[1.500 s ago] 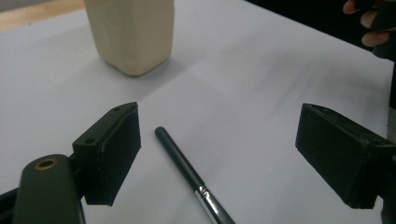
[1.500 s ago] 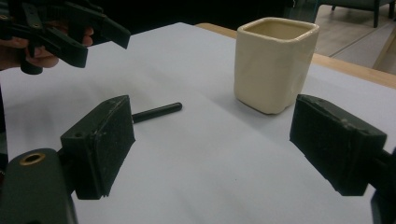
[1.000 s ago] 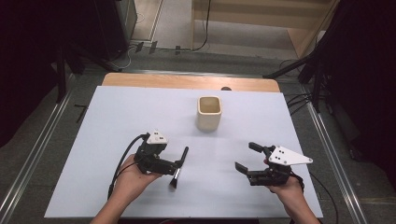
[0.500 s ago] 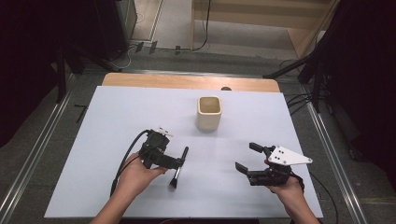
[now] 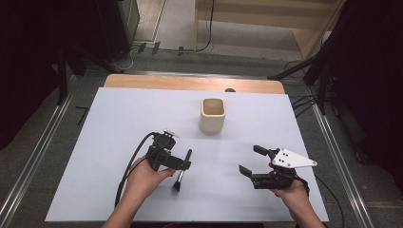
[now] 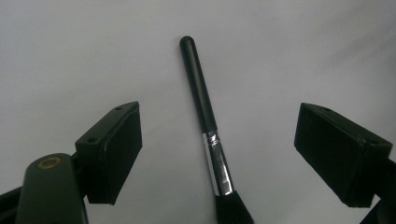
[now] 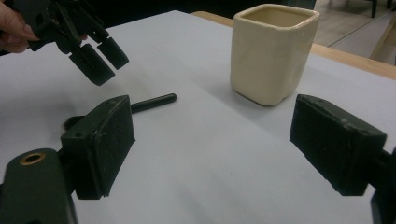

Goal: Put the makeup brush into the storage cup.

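Black brush (image 5: 182, 168) lies flat on the white table (image 5: 119, 123) in the lower middle of the high view, handle pointing up toward the cream cup (image 5: 212, 114); what's changed over the last second is the left gripper (image 5: 183, 164), which has slid right from just beside the brush and turned so it now sits right over the handle; the right gripper (image 5: 249, 161) at lower right hasn't budged, jaws spread, nothing in them.

Left gripper view: brush (image 6: 205, 126) runs up the centre of the frame, silver ferrule and bristles at the bottom edge, rounded handle tip near the top; the two jaws stand wide apart on either side of it, not touching it yet; so I'd say it's lined up for a grab and just needs to drop and close.

Right gripper view: its own jaws are released in the foreground; cup (image 7: 273, 51) at upper right, left gripper (image 7: 98, 58) hanging at upper left above the brush handle (image 7: 152, 102); probably the brush is headed for that cup.
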{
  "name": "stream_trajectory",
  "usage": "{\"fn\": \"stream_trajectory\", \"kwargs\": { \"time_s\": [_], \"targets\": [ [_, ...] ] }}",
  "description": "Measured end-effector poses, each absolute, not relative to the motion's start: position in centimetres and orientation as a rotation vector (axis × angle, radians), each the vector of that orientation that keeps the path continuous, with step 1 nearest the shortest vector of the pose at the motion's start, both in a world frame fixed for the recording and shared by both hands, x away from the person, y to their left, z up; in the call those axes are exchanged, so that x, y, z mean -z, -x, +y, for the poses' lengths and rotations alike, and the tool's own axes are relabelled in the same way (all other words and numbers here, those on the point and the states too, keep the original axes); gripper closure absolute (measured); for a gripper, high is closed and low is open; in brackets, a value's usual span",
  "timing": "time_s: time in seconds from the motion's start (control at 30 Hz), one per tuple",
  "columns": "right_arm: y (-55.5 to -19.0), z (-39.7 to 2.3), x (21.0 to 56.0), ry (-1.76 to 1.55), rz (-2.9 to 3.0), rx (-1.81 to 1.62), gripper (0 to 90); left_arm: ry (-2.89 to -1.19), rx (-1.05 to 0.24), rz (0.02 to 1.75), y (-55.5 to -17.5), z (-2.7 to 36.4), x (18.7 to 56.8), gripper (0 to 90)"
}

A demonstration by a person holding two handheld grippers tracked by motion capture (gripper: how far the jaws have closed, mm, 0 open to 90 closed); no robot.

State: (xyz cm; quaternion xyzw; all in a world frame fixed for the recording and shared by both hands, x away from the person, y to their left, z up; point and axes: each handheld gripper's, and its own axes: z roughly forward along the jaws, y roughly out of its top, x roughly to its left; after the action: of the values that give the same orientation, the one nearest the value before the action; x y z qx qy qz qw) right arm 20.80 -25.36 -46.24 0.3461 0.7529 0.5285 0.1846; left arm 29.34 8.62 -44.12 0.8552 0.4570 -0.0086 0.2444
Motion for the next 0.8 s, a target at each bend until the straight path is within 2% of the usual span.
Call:
{"fn": "stream_trajectory", "kwargs": {
  "time_s": [0.8],
  "targets": [
    [-22.1, -24.5, 46.3, -0.967, 2.144, -1.494, 14.5, -2.272, -0.035, 1.393, -28.4, 7.6, 44.5, 16.1]
  ]
}}
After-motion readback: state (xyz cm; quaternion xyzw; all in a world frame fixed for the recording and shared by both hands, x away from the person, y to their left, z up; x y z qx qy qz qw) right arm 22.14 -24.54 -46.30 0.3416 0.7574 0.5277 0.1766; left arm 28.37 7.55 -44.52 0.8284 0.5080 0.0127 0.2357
